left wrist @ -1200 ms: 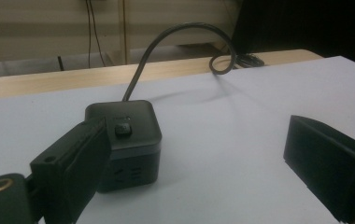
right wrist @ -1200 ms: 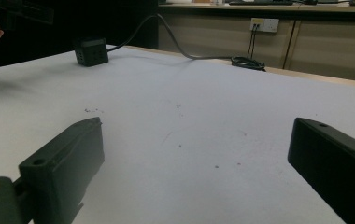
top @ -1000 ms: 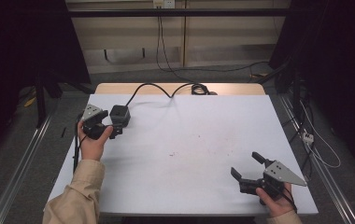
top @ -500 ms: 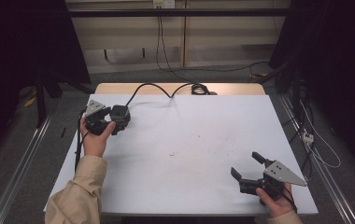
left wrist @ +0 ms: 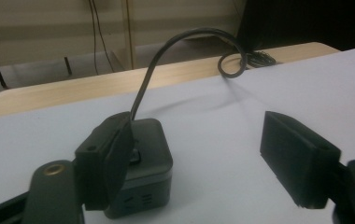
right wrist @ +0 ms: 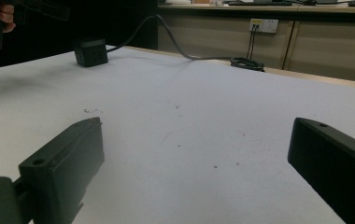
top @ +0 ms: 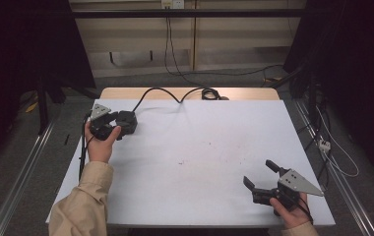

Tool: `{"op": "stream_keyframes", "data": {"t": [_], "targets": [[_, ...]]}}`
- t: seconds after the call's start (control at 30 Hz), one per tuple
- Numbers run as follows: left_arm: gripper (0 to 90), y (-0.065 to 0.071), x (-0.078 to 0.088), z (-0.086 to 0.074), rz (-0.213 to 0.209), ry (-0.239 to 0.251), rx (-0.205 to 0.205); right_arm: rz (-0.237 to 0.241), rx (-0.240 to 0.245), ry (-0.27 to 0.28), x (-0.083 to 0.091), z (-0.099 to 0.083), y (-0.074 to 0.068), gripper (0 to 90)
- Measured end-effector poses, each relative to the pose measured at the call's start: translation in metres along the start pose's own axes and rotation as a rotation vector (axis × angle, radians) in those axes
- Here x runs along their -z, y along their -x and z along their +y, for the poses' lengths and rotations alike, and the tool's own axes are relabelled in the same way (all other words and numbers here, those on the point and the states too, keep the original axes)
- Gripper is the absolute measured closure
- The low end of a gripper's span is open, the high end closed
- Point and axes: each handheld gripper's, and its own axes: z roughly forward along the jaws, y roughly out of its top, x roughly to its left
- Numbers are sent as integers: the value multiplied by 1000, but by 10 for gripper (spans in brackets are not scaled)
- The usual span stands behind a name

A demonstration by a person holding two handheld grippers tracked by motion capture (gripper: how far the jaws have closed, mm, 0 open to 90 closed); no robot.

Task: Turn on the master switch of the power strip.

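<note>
Movement since a second ago is small and all on my left side: my left gripper (top: 112,124) has crept closer to the black power cube (top: 126,122) at the far left corner of the white table (top: 200,162), and its jaws have just been closing. In the left gripper view they stand spread with the power cube (left wrist: 150,165) partly between them; one jaw lies against or right in front of the cube's side, and I cannot tell which, while the other jaw is well apart from it with bare table in the gap, so nothing is pinched. My right gripper (top: 263,177) sits at the near right corner as it did before, its jaws wide apart over bare table, well away from the cube, which shows small and far off in the right gripper view (right wrist: 90,52). The cube itself lies where it lay earlier, flat on the table. Counting things: one power cube; one thick black cable (top: 168,92) that rises from the cube's top, arcs across the far edge of the table and ends in a coil (top: 209,93) on the bare wooden strip there; two grippers, one in each of my hands; one table. A few small reddish specks (right wrist: 215,166) mark the white surface near its middle.
</note>
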Motion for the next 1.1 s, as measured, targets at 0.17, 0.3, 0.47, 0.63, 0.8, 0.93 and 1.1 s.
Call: {"op": "stream_keyframes", "data": {"t": [0.17, 0.3, 0.47, 0.63, 0.8, 0.93, 1.1], "targets": [[295, 0, -2, 4, 1, 6, 10, 1, 2, 1, 0, 0, 0, 31], [348, -2, -4, 5, -10, -4, 15, 3, 2, 2, 0, 0, 0, 32], [376, -3, -6, 4, 2, -11, 18, 4, 3, 3, 0, 0, 0, 32], [418, -4, -8, 4, 4, -24, 9, 2, 2, 4, 0, 0, 0, 32], [457, -6, -10, 2, 8, -40, 5, 1, 1, 3, 1, 0, 0, 32], [491, -8, -11, 1, 26, -38, 5, 0, 1, 4, 1, 0, 1, 32], [532, -11, -10, 2, 37, -34, 15, -2, -5, 6, 1, 0, 1, 32]]}}
